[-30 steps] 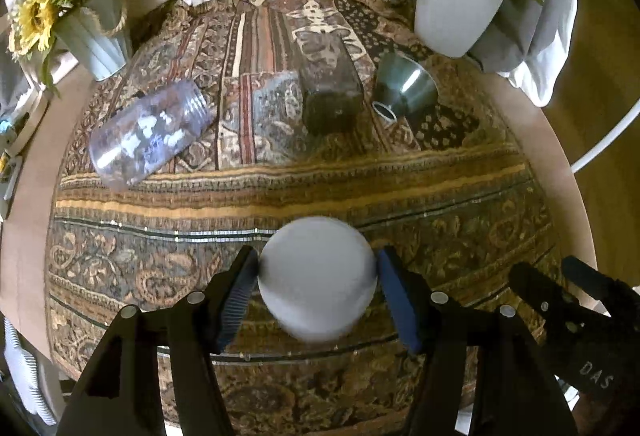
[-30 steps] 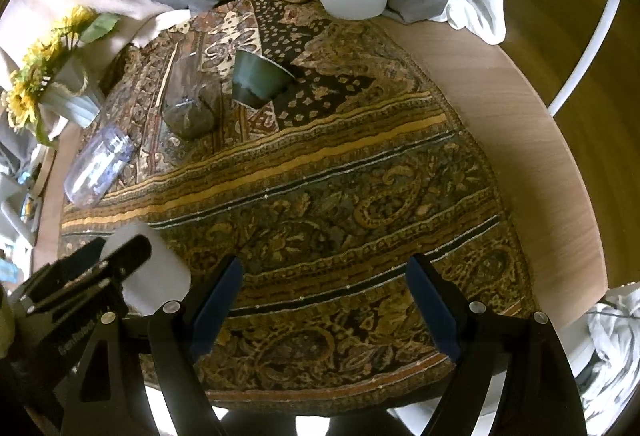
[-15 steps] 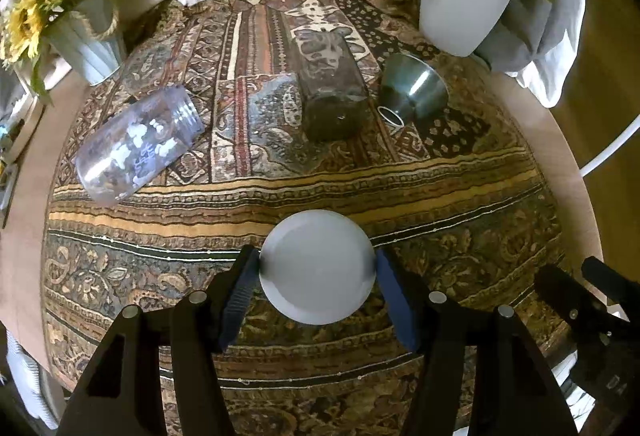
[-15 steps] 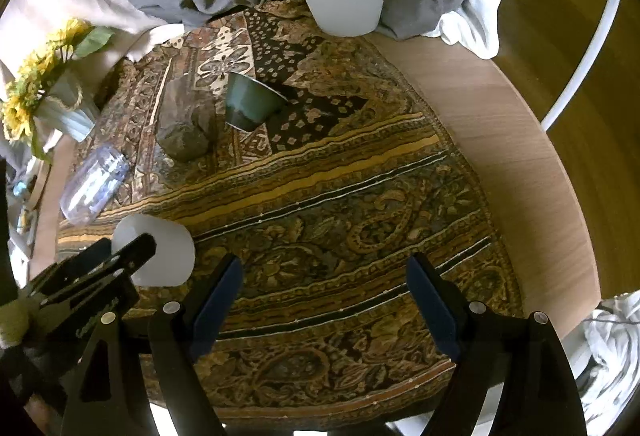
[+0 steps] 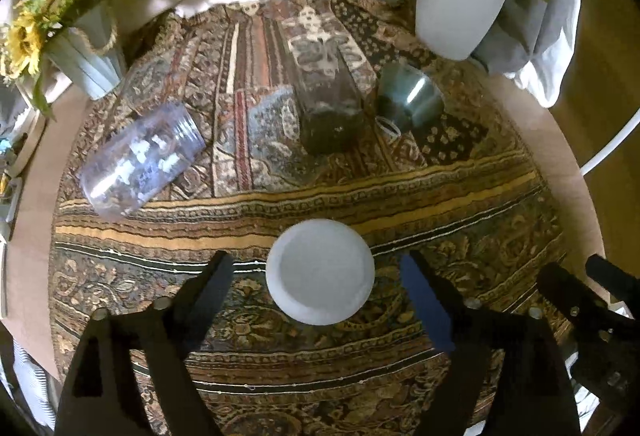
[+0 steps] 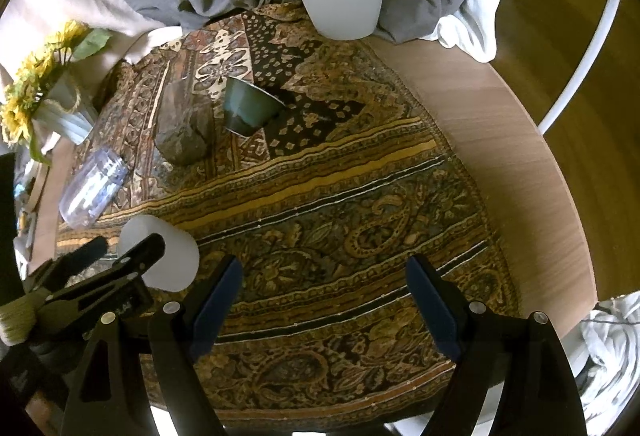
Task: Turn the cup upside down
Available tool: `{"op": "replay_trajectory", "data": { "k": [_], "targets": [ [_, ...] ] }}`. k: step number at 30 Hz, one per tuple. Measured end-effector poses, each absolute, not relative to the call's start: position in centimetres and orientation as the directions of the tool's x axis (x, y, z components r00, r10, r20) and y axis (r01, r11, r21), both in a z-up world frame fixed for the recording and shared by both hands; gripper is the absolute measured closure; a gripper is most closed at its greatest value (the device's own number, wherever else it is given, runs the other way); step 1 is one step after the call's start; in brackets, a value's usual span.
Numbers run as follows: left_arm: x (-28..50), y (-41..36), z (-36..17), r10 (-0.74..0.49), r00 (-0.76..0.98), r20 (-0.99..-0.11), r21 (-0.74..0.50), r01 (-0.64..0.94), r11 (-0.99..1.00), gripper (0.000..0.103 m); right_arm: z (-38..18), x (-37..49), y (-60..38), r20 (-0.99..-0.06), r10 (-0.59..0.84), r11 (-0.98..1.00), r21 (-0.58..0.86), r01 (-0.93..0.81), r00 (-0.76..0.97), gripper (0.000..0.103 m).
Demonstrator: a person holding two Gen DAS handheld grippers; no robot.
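A white cup (image 5: pixel 320 272) stands upside down on the patterned cloth (image 5: pixel 400 195), its flat base facing up. My left gripper (image 5: pixel 318 276) is open, with a finger on each side of the cup and a gap to each. The cup also shows in the right wrist view (image 6: pixel 164 256), partly behind the left gripper's fingers (image 6: pixel 136 256). My right gripper (image 6: pixel 324 284) is open and empty over the cloth, to the right of the cup.
A clear jar (image 5: pixel 140 159) lies on its side at left. A dark glass (image 5: pixel 328 107) and a green metal cup (image 5: pixel 408 99) lie behind. A sunflower vase (image 5: pixel 84 55) and a white plant pot (image 5: pixel 456 19) stand at the back. The bare table edge (image 6: pixel 500 155) is at right.
My left gripper has opened and let go of the white cup, which now stands on the cloth. The right gripper has barely moved.
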State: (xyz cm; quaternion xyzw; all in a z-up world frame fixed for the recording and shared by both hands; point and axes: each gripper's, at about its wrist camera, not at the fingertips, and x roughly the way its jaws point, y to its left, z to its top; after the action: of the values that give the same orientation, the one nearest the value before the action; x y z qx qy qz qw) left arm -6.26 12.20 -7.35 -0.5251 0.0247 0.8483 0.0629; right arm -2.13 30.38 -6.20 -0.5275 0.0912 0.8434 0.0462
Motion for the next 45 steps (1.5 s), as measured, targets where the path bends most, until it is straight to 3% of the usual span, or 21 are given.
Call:
{"op": "replay_trajectory", "data": {
  "k": [8, 12, 26, 45],
  "targets": [
    [-4.6, 10.6, -4.2, 0.036, -0.503, -0.863, 0.013, -0.094, -0.996, 0.003, -5.0, -1.5, 29.9, -0.898, -0.028, -0.977, 0.118, -0.179, -0.440, 0.019],
    [-3.2, 8.9, -3.2, 0.027, -0.510, -0.860, -0.002, -0.050, -0.999, 0.000, -4.3, -0.9, 28.7, -0.895, -0.039, -0.980, 0.120, -0.157, -0.445, 0.012],
    [0.4, 4.9, -3.7, -0.041, -0.469, -0.882, 0.046, 0.000, -0.999, 0.000, -3.7, 1.5, 25.1, -0.907, -0.049, -0.989, 0.102, -0.107, -0.418, 0.010],
    [1.7, 3.0, -2.3, -0.032, -0.482, -0.875, 0.039, -0.004, -0.999, 0.000, -2.8, 2.9, 22.7, -0.903, -0.055, -0.990, 0.104, -0.091, -0.426, 0.010]
  ]
}}
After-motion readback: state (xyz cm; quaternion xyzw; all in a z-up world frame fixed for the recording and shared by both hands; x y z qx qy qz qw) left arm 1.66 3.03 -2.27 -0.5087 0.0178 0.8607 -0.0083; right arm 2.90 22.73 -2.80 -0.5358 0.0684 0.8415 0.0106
